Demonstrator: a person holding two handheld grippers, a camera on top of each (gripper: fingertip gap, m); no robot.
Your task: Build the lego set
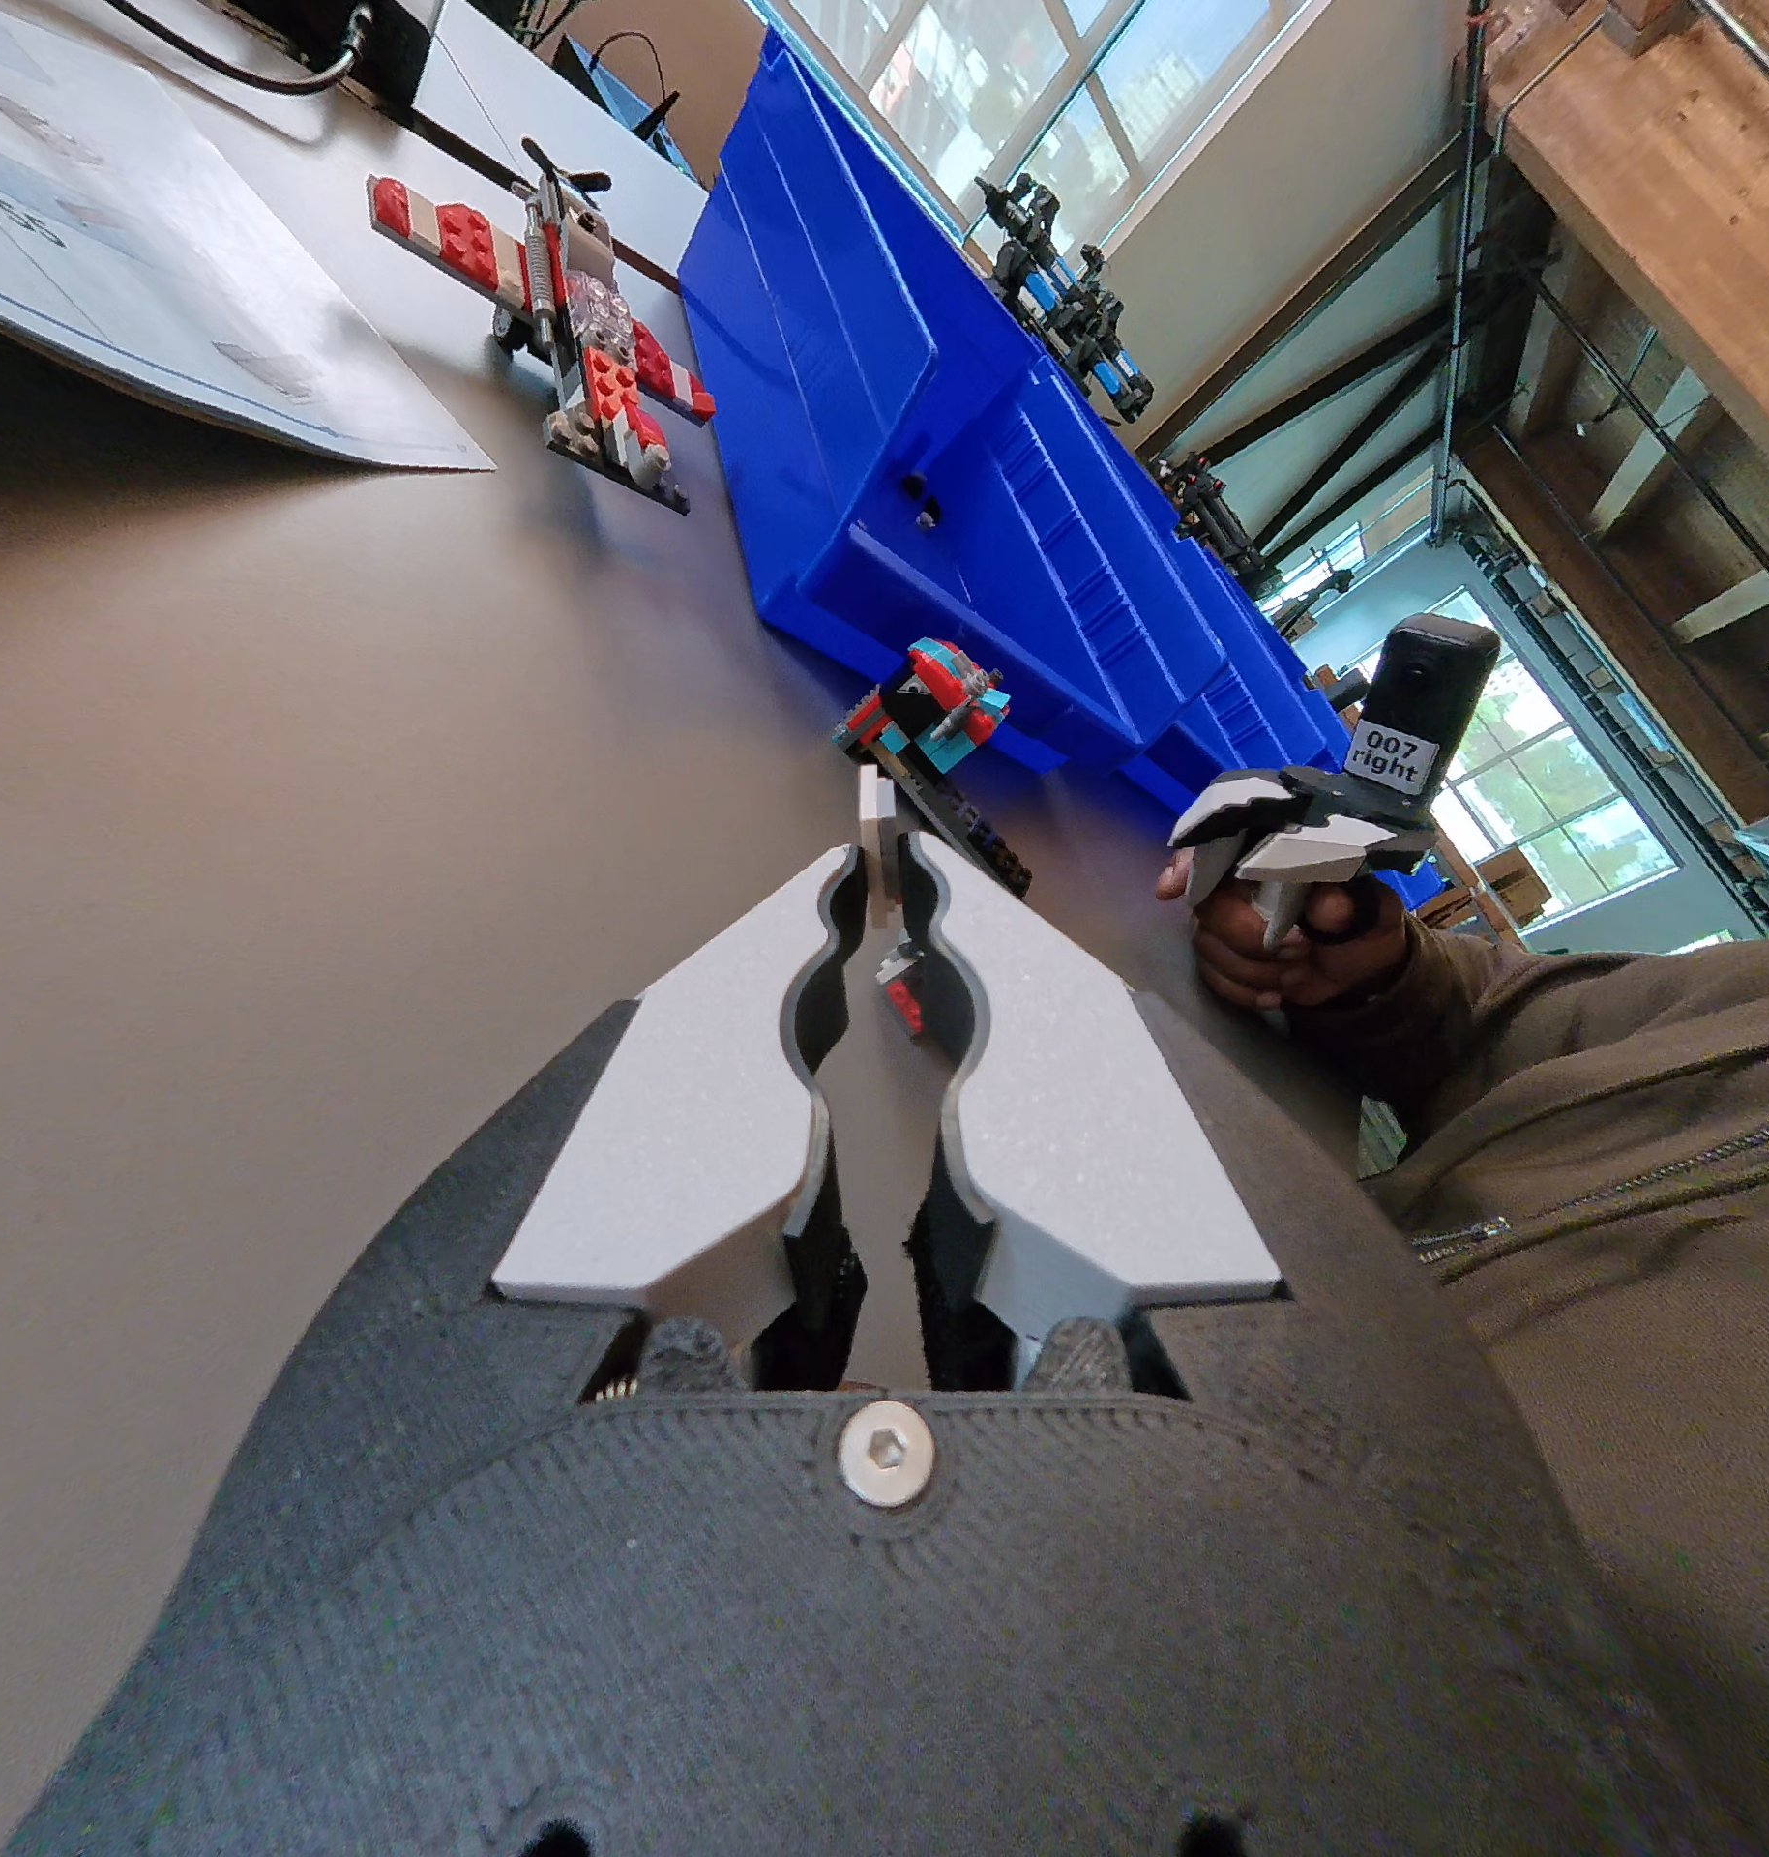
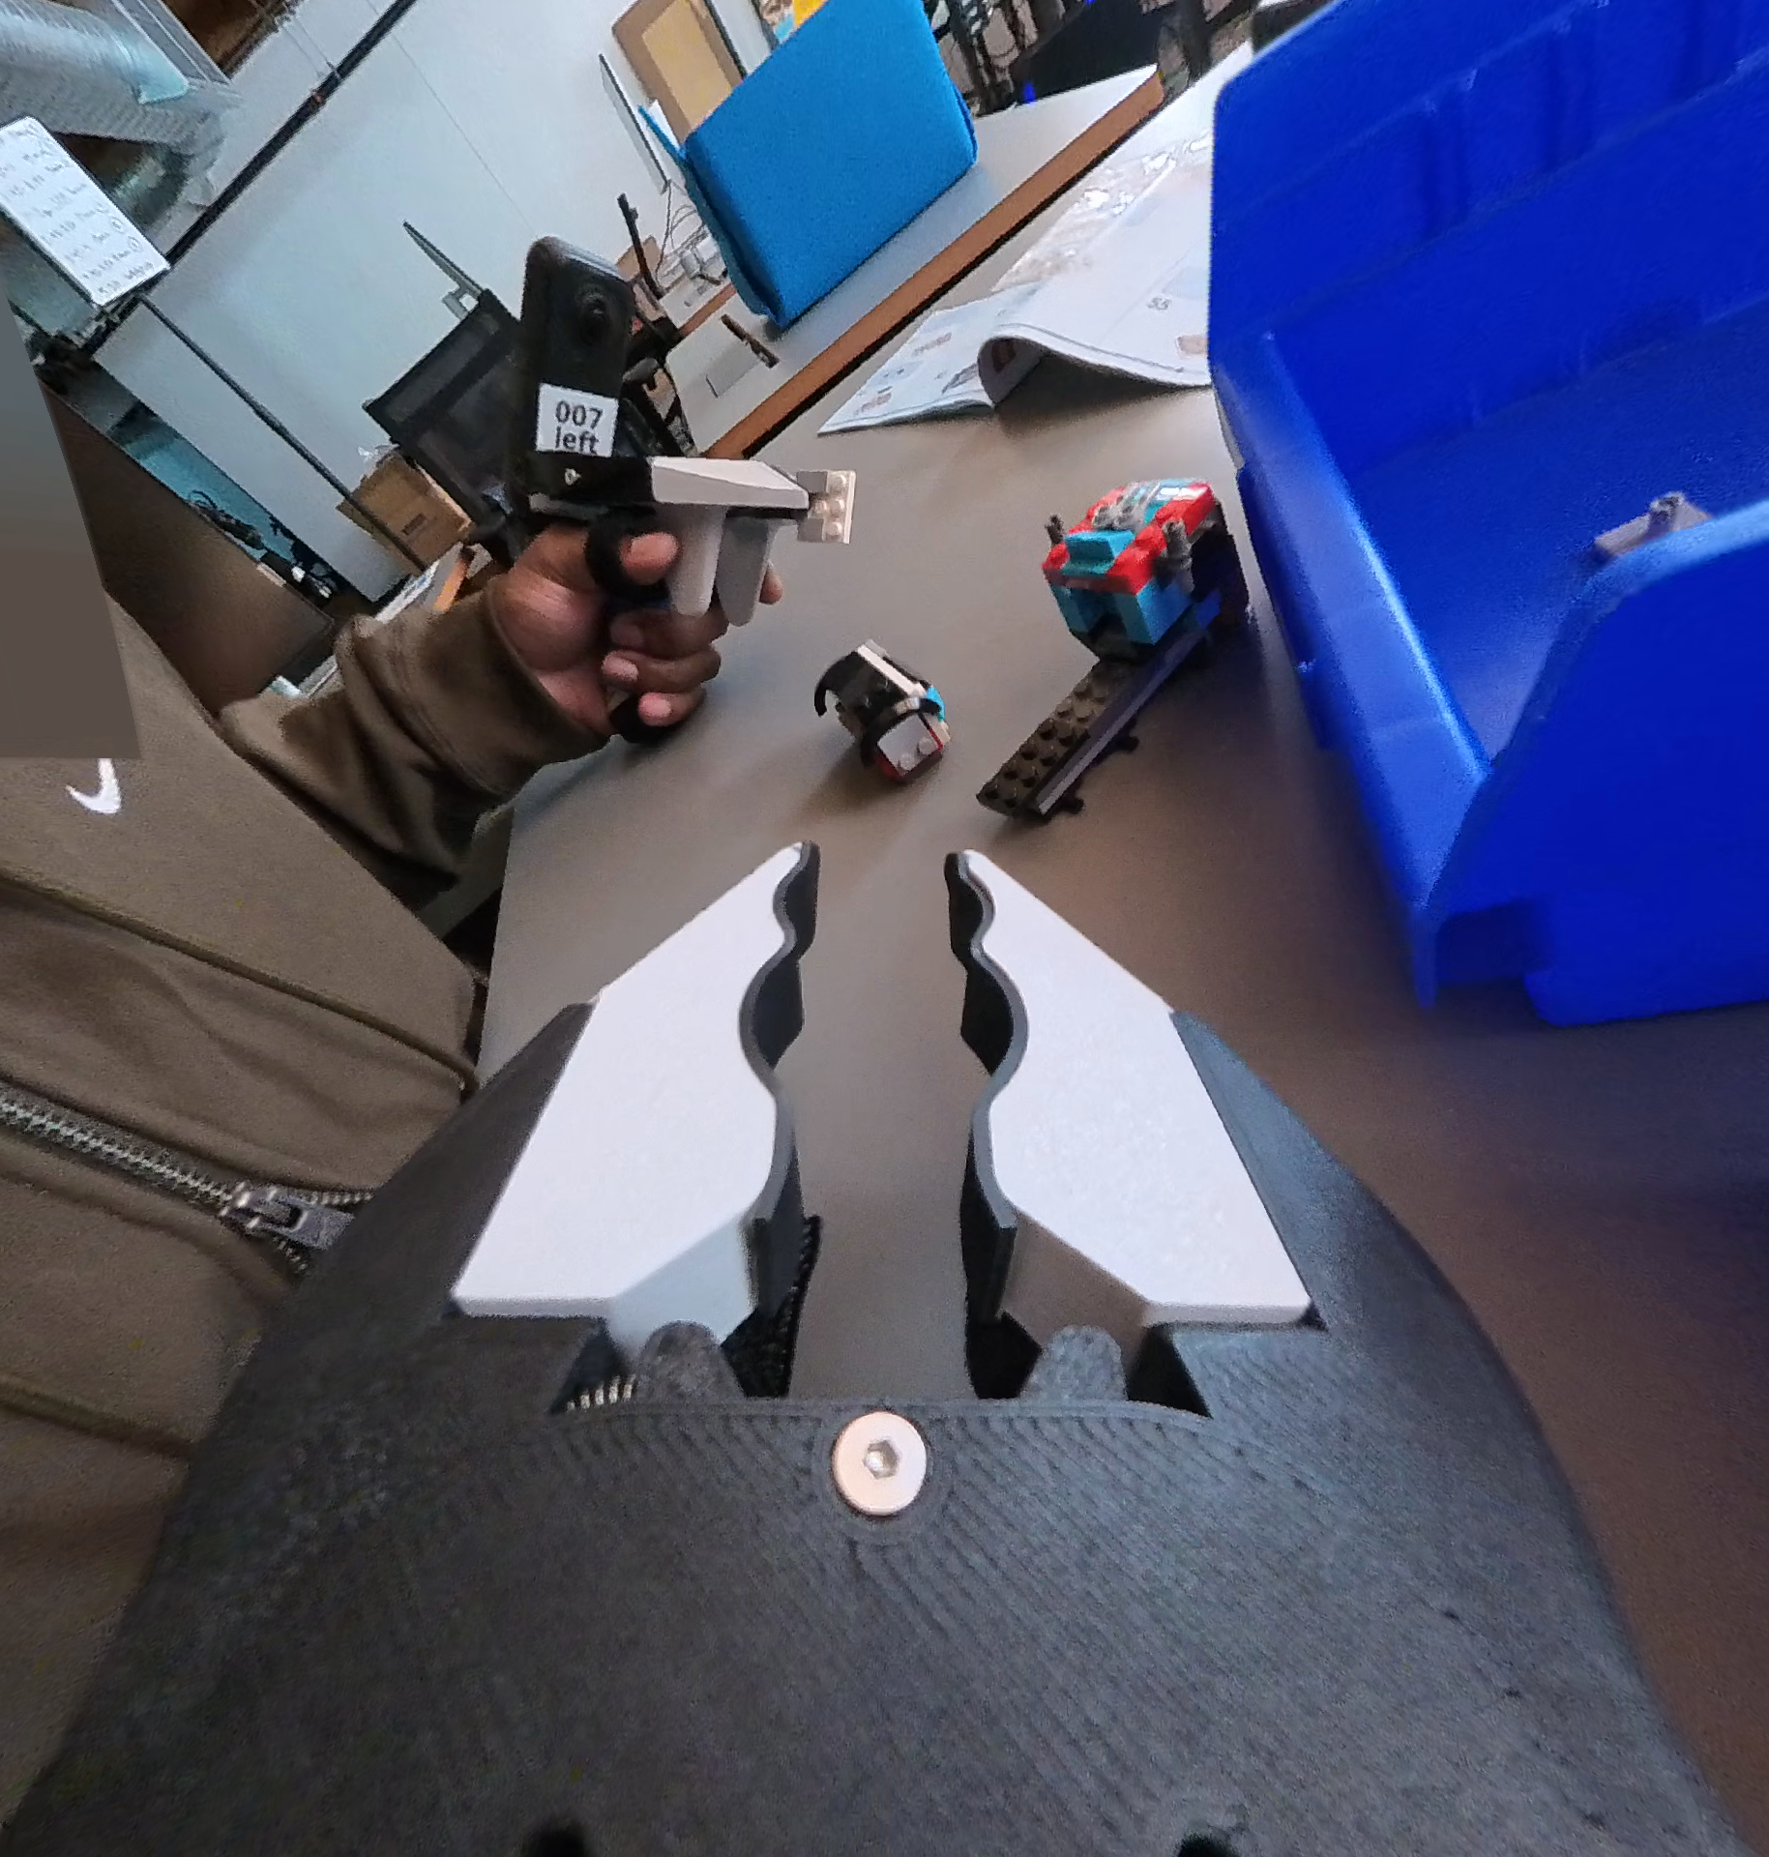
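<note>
My left gripper is shut on a small white and grey brick plate, held edge-on above the table; the right wrist view shows it too, sticking out of the fingertips. My right gripper is open and empty, low over the table. Ahead of it lie a small black, white and red brick piece and a red and teal brick model on a long dark plate. The same model and small piece show in the left wrist view.
Large blue bins stand along the table's side. A red and white brick plane and an open booklet lie farther off. A person's sleeve and jacket are near the table edge. My hands' fingertips stand some 20 cm from each other.
</note>
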